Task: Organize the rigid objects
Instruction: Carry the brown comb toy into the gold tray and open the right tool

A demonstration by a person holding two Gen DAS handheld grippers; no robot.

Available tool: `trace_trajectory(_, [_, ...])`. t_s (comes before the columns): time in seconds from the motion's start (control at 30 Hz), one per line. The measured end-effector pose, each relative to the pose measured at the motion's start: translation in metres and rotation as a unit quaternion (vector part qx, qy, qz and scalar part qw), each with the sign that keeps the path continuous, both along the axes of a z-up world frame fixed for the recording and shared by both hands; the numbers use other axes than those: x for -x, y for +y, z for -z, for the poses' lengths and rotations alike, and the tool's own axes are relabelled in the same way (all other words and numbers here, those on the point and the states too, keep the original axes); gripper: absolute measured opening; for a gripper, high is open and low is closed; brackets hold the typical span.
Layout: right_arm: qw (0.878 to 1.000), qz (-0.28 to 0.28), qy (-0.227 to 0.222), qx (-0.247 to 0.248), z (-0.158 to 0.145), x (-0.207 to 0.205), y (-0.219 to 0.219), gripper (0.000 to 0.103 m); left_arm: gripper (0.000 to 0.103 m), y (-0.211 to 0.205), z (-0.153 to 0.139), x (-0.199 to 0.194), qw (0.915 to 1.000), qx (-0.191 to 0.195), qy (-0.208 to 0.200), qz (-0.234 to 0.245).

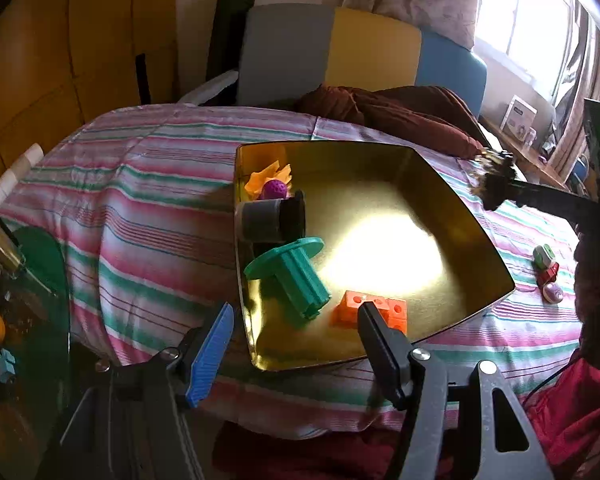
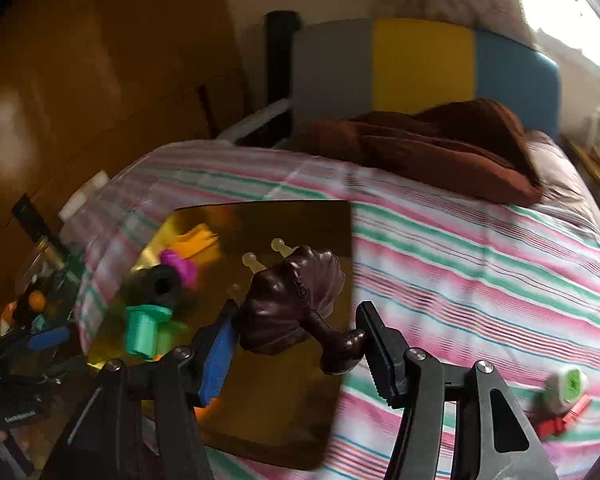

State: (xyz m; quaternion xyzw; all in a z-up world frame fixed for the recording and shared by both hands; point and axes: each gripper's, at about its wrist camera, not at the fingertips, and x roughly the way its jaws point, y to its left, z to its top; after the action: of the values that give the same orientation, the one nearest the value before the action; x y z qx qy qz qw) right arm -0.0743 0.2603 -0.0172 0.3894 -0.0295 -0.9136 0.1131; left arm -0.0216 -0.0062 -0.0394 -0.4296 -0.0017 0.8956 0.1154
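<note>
Gold tray [image 1: 452, 216] is the landmark here: it lies on the striped bedspread [image 1: 148, 208] and gathers the rigid pieces. Inside it, along its left wall, sit an orange crumpled piece [image 1: 268, 178] with a magenta ball [image 1: 275, 189] at the far corner, then a grey cylinder [image 1: 258, 222] lying on its side, then a green flanged spool [image 1: 300, 276] tipped over, and nearest the front rim an orange block with holes [image 1: 374, 310]. Keeping them against one wall leaves the tray's middle and right side bare, probably as room for more pieces.

Above the tray's near right part, the right gripper [image 2: 296, 340] carries a dark brown snail figure [image 2: 296, 308], its jaws closed on the body from both sides; the pale eye-stalks point away from the camera. Held over the bare floor, the figure looks about to be set down there.

The left gripper [image 1: 296, 320] hangs over the tray's front-left corner with its jaws spread wide and nothing between them, seemingly standing by.

Outside the tray, on the bedspread to its right, a small cluster of toys [image 1: 548, 276] waits: green-white, red and pinkish pieces close together, likely next to be collected. Beyond the tray's far edge lies a brown blanket [image 1: 400, 112].
</note>
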Motion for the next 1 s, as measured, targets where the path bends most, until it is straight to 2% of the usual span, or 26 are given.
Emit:
trace_trajectory(0.23, [0.999, -0.030, -0.025, 0.013, 0.017, 0.013, -0.046, 0.059, 0.064, -0.020, 0.004, 0.004, 0.9995, -0.011, -0.007, -0.029])
trace_trajectory(0.43, [0.996, -0.045, -0.072, 0.009, 0.057, 0.033, -0.095, 0.060, 0.063, -0.033, 0.002, 0.002, 0.9987, -0.026, -0.004, -0.043])
trace_trajectory(0.6, [0.991, -0.091, -0.103, 0.000, 0.087, 0.029, -0.140, 0.060, 0.062, -0.039, 0.004, 0.002, 0.9984, -0.025, -0.005, -0.050])
trace_trajectory(0.73, [0.989, -0.101, -0.112, -0.002, 0.094, 0.024, -0.149, 0.060, 0.062, -0.040, 0.008, 0.002, 0.9984, -0.021, -0.006, -0.051])
trace_trajectory(1.0, [0.987, -0.101, -0.121, 0.021, 0.090, 0.023, -0.138, 0.063, 0.063, -0.040, 0.007, 0.002, 0.9984, -0.016, -0.007, -0.054])
